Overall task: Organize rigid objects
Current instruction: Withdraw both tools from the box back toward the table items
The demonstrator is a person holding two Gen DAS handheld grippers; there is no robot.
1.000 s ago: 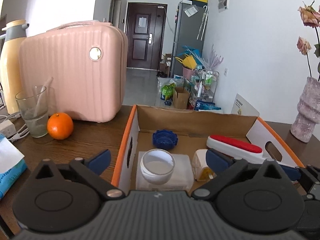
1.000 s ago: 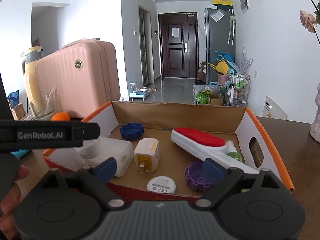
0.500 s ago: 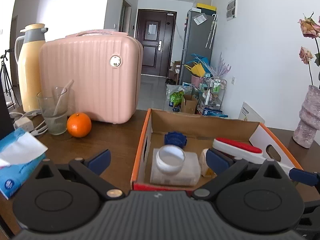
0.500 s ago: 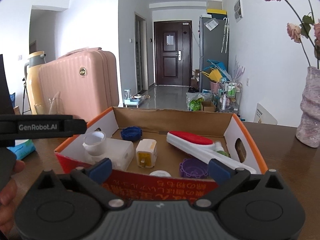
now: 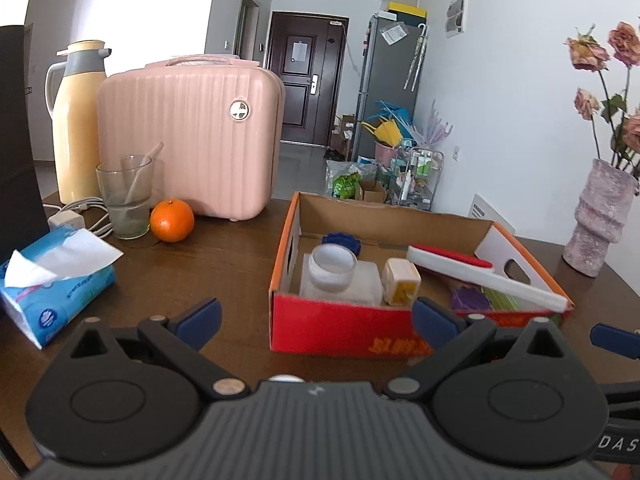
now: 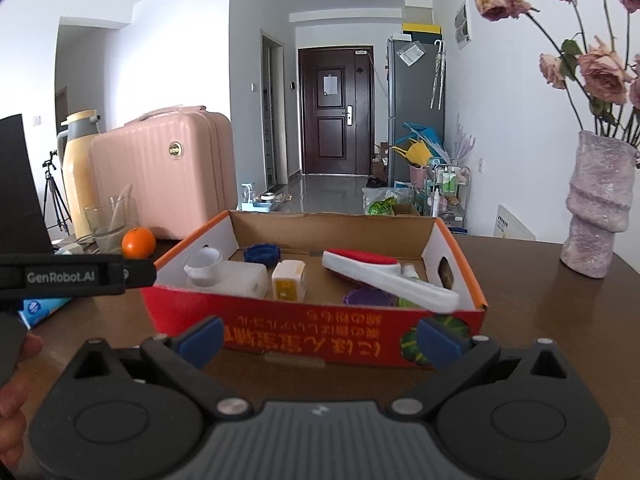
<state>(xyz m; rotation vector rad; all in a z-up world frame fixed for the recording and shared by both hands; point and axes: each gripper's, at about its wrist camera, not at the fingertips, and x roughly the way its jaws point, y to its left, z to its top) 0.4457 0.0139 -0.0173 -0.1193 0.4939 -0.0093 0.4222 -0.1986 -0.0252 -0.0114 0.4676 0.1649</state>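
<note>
**Both grippers empty before the filled box**

Only your left view shows the tissue pack point(image 5: 56, 276); only your right view shows the box's printed red front whole. Your left gripper point(image 5: 316, 316) and right gripper point(image 6: 320, 340) both hold their fingers wide apart, gripping nothing. The cardboard box point(image 6: 316, 332) sits on the table point(image 5: 208, 264), holding a white jar point(image 5: 340, 278), blue lid point(image 6: 262, 254), yellow-white block point(image 6: 288, 280), purple lid point(image 6: 366, 298) and red-topped brush point(image 6: 384, 274).

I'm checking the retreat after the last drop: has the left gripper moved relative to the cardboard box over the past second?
Yes. The left gripper has backed away from the cardboard box: earlier its fingers reached over the box, now the red front wall shows ahead.
</note>
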